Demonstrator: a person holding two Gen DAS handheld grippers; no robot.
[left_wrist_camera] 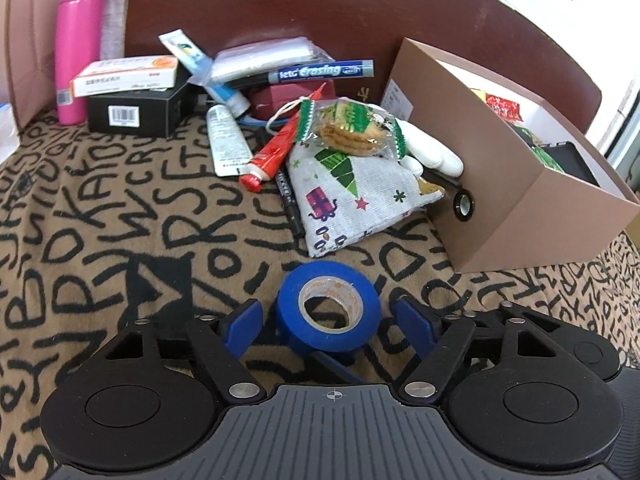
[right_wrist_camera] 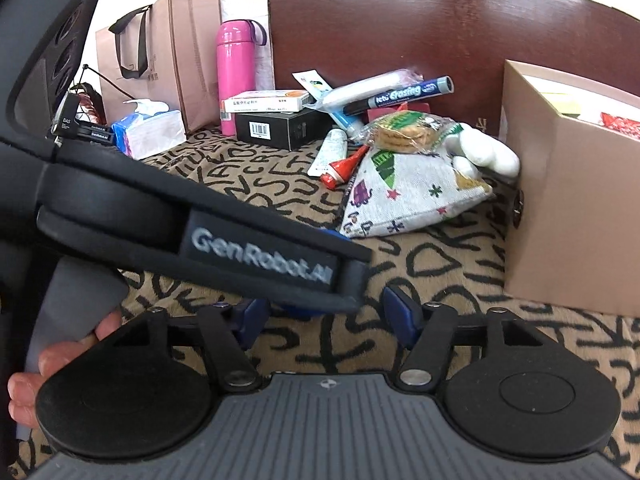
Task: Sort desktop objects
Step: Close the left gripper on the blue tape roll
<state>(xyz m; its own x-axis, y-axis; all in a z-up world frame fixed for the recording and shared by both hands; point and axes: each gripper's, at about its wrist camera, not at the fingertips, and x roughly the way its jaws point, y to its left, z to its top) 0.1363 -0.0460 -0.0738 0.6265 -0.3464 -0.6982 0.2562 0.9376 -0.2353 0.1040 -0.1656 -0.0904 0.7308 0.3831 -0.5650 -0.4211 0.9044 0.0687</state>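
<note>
While spread wide, left tool straddles blue tape roll lying flat on patterned cloth, fingers apart from it. Right tool likewise released, gripping nothing, just beside the left one. Brown box to right.

Our left gripper points forward and slightly down, its two blue-padded fingers spread wide apart with clear gaps on both sides. Our right gripper sits low and level, its blue fingers also spread. The left gripper's black body crosses diagonally in front of it, likely just above. At the lower left edge, our bare left hand wraps a grey handle.
</note>
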